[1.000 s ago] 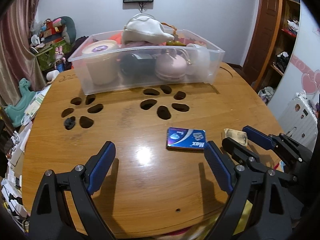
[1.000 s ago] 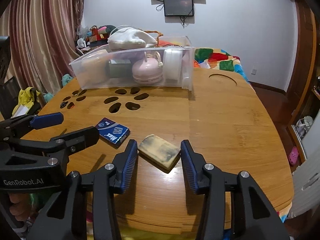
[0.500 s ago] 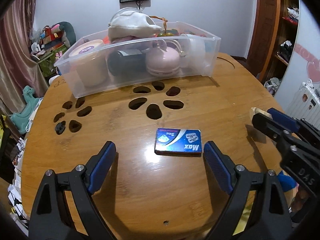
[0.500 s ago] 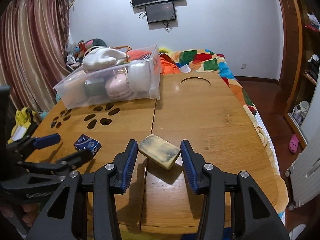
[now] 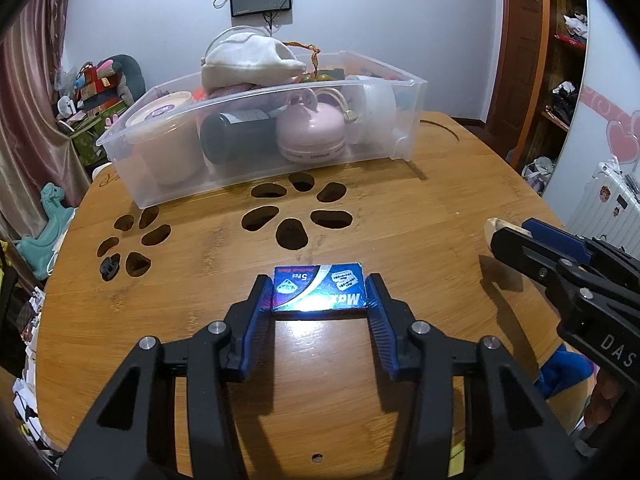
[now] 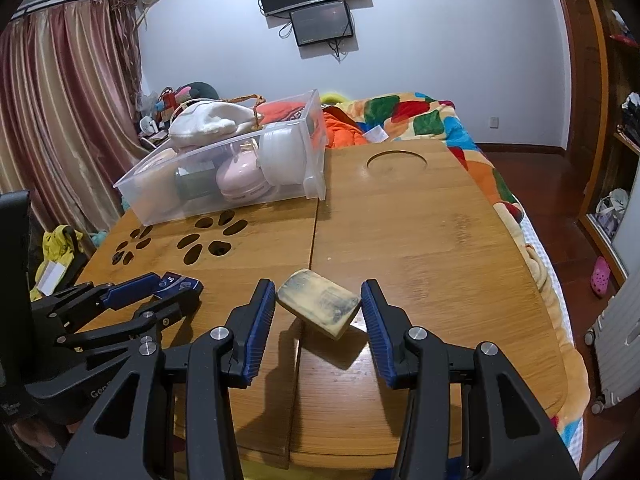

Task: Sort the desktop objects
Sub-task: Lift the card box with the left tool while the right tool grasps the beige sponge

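**Both tongs on their finds**

The left gripper (image 5: 319,294) is closing its jaws on the blue box (image 5: 319,289), which lies flat on the wooden table (image 5: 400,200), blue pads at both short ends. The right gripper (image 6: 319,300) clenches a worn yellow block (image 6: 318,302), lifted clear and tilted above its shadow. At the far left sits a clear bin (image 5: 256,176), already crowded with jars and a pink gadget

Dim indoor light, overhead glare on blue packet (image 5: 319,289), soft shadows, sharp focus, fisheye-curved dark corners
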`<state>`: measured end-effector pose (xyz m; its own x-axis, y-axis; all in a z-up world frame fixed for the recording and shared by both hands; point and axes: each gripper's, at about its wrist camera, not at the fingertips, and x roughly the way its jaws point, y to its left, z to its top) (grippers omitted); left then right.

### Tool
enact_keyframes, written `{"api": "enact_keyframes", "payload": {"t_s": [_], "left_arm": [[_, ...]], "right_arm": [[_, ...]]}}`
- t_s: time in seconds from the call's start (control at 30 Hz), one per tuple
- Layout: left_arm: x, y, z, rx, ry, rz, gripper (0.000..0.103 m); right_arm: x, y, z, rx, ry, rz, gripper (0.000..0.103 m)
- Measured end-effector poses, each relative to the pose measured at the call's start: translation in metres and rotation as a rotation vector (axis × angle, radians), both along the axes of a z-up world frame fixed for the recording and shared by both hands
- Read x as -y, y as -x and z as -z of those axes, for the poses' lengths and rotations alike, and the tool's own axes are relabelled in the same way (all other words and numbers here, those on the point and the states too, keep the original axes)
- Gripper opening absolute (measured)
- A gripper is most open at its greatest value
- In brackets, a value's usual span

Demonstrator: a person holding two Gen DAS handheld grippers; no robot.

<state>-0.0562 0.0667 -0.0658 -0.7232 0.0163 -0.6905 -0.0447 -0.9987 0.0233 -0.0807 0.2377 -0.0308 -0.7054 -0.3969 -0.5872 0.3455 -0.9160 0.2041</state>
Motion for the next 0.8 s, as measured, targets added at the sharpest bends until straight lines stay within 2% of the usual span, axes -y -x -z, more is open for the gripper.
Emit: {"api": "enact_keyframes", "payload": {"t_s": [0.17, 0.47, 0.8], "left_arm": [[0.006, 0.000, -0.003, -0.008, -0.021, -0.009, 0.047], [0.025, -0.001, -0.025, -0.074, -0.043, -0.024, 0.047], [0.056, 0.014, -0.051, -0.124, -0.105, -0.055, 0.047]], "right_arm": [[0.006, 0.000, -0.003, -0.004, -0.007, -0.013, 0.041], [0.018, 0.005, -0.016, -0.018, -0.013, -0.033, 0.041], [0.035, 0.025, -0.044, -0.072, -0.042, -0.061, 0.041]]}}
